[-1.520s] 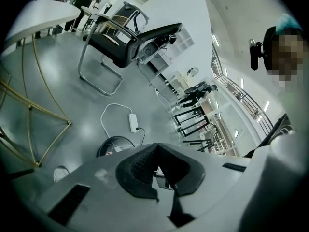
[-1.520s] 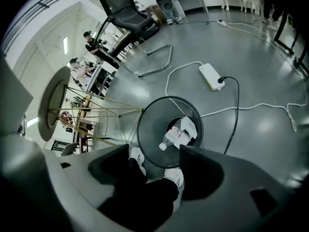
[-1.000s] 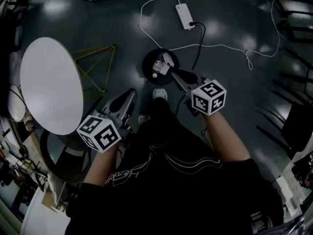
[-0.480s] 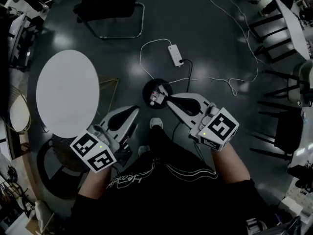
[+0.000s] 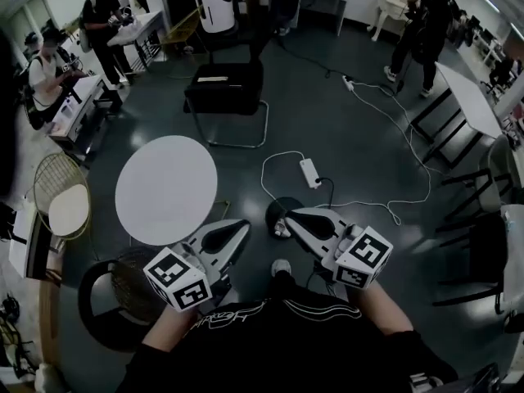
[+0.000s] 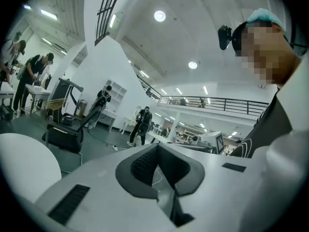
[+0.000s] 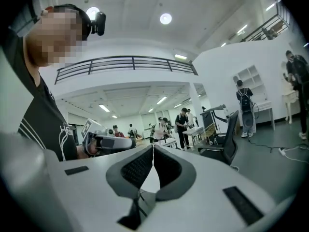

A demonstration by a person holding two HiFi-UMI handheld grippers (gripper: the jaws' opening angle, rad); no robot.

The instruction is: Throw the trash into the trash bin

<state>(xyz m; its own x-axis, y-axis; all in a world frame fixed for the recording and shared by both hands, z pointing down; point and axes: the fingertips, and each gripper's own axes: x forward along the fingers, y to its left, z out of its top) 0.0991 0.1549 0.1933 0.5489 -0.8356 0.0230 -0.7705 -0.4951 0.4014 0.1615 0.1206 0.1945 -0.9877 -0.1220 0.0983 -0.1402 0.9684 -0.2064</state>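
bin (image 5: 273,210): on floor, pale trash (image 5: 281,231) inside | left gripper (image 5: 245,224): jaws pressed together, empty | right gripper (image 5: 288,217): jaws together, empty

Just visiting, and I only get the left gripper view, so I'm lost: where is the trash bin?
Observer: The head view shows the round black trash bin standing on the floor, just beyond a white shoe.
Operator: Is the other gripper carrying anything?
Observer: No. The right gripper view shows the right gripper with its jaws together and nothing between them.
Operator: What else lies near the bin?
Observer: A white power strip, farther out, with a cable plugged in.
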